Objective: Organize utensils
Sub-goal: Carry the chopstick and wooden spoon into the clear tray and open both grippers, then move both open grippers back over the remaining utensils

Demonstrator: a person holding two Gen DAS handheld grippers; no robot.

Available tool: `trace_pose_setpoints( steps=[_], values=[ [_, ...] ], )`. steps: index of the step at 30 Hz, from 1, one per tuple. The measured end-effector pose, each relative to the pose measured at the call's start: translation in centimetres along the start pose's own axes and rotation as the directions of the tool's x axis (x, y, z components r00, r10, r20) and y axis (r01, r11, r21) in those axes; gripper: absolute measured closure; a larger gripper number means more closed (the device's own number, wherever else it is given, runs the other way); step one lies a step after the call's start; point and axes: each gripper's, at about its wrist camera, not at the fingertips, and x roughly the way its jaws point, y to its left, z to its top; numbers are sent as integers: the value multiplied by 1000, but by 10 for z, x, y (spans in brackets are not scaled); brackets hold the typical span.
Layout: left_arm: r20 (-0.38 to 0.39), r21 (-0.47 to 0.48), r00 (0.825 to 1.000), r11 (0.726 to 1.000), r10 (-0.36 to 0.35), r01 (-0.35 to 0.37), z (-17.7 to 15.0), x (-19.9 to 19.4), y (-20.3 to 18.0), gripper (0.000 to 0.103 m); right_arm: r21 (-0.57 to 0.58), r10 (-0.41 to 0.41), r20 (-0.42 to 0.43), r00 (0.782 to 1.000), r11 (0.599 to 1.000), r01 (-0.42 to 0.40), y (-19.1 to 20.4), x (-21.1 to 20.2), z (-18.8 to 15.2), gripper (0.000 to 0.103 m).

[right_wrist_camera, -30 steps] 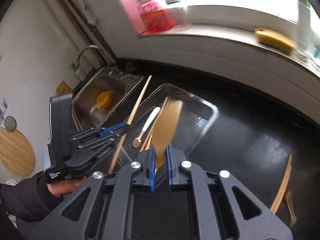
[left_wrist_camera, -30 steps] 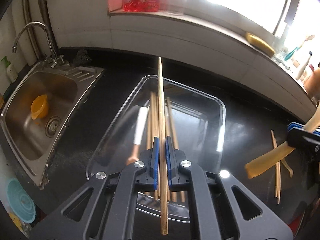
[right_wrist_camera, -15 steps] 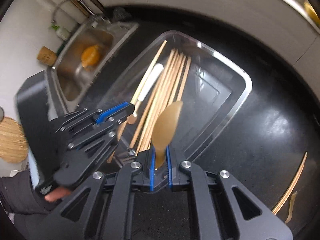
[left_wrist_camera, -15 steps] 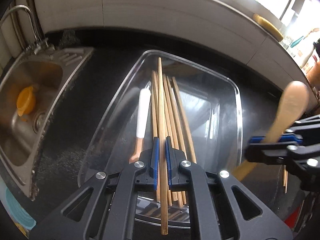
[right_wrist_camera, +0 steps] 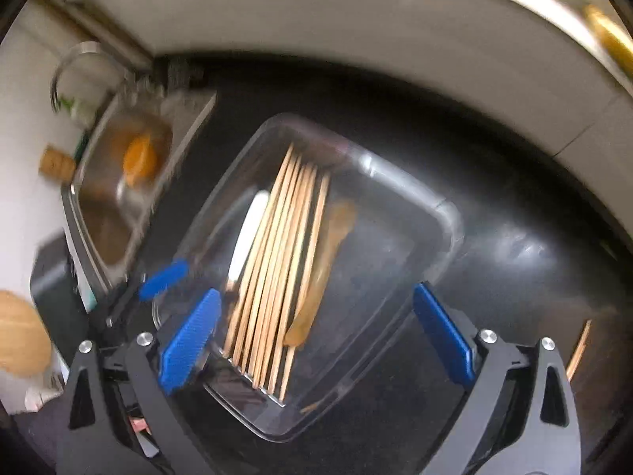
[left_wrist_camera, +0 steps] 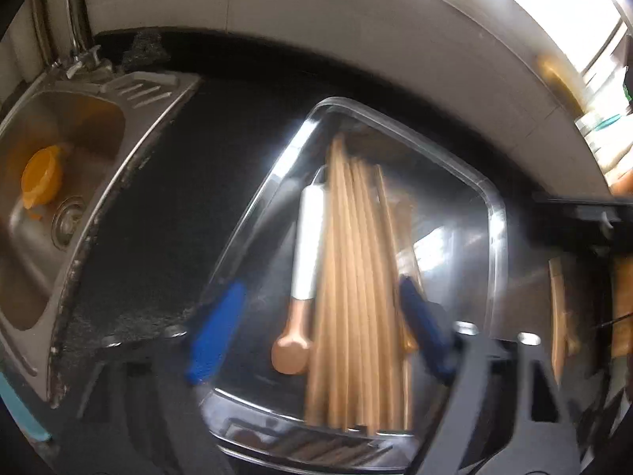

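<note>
A clear plastic bin [left_wrist_camera: 490, 213] [right_wrist_camera: 447, 213] sits on the black counter and holds several wooden chopsticks [left_wrist_camera: 352, 285] [right_wrist_camera: 277, 261], a white-handled spoon [left_wrist_camera: 306, 253] [right_wrist_camera: 247, 237] and a wooden spoon [right_wrist_camera: 324, 261] lying right of the chopsticks. My left gripper [left_wrist_camera: 316, 328] hangs over the bin with its jaws opening wide; nothing is pinched, the utensils lie below. My right gripper [right_wrist_camera: 316, 332] is also over the bin, jaws opening wide, with the wooden spoon loose in the bin beneath. Both views are blurred by motion.
A steel sink [left_wrist_camera: 67, 182] [right_wrist_camera: 118, 182] with an orange cup [left_wrist_camera: 41, 176] lies left of the bin. More chopsticks [left_wrist_camera: 558, 308] [right_wrist_camera: 577, 348] rest on the counter to the right. A tiled ledge [left_wrist_camera: 356, 39] runs along the back.
Both grippers sank toward the bin and went from shut to wide open. The chopstick dropped from the left one among the others; the wooden spoon dropped from the right one into the bin.
</note>
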Motion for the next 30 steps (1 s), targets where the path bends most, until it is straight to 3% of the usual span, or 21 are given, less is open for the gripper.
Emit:
trace_pose_setpoints(
  steps=[3,9,18,25,30],
  values=[
    [40,19,999,1000,-10,9,0,-18,-4,7,50,66,44,997,996,-68,-13,-21,5,8],
    [52,38,999,999,-14,12,-1,-30,-16,7,58,96,62,993,993,-100,-16,-31,1,8],
    [77,85,997,996,26,-32,-12,-46,-43,7,86,136,110,985,986,-146,-36,-48,-41,8],
    [52,168,998,985,26,-35,-52,-39,-114,7,150,83,172,982,983,-109,-119,-76,-123,8],
    [26,277,1000,961,17,-24,-101,-19,-193,7,212,-55,188,981,977,15,-200,-94,-206,8]
  ],
)
